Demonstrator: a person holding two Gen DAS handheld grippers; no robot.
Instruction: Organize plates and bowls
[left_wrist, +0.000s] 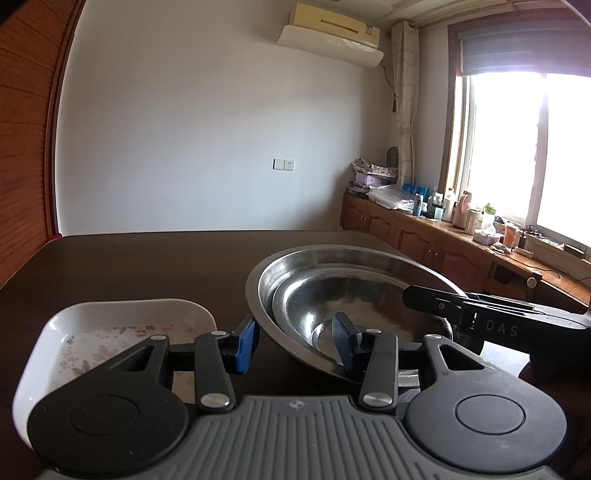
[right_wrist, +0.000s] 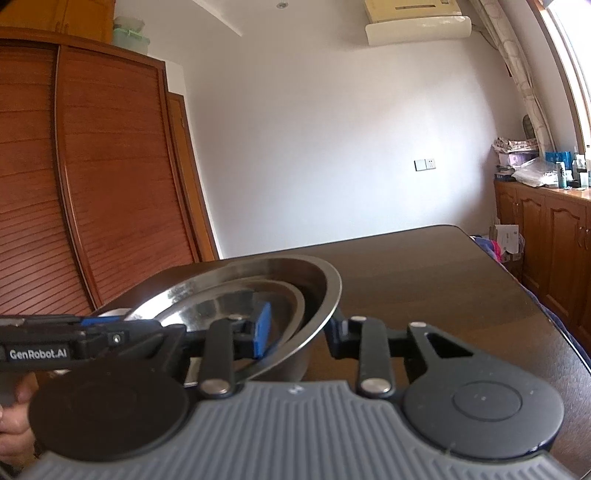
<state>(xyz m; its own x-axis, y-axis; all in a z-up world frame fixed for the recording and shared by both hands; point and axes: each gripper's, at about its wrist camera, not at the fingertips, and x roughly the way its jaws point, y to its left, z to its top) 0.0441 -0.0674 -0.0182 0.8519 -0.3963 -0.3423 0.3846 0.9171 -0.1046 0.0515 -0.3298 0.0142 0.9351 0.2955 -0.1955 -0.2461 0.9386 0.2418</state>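
Note:
Two steel bowls sit nested on the dark table: a large one (left_wrist: 332, 264) with a smaller one (left_wrist: 354, 306) inside. My left gripper (left_wrist: 294, 341) is open and straddles the large bowl's near rim, one blue pad outside and one inside. My right gripper (right_wrist: 297, 330) is open too, astride the large bowl's (right_wrist: 258, 267) opposite rim, with its blue pad (right_wrist: 262, 328) inside and the other finger outside the wall. A white rectangular dish (left_wrist: 110, 314) with a flower pattern lies left of the bowls, beside my left gripper. Each gripper shows in the other's view: the right gripper (left_wrist: 443, 304), the left gripper (right_wrist: 122, 334).
The dark table (right_wrist: 424, 280) stretches beyond the bowls to its far edge. A wooden wardrobe (right_wrist: 92, 177) stands at the left. Low cabinets (left_wrist: 417, 236) crowded with bottles run under the window on the right. A person's hand (right_wrist: 14, 410) holds the left gripper.

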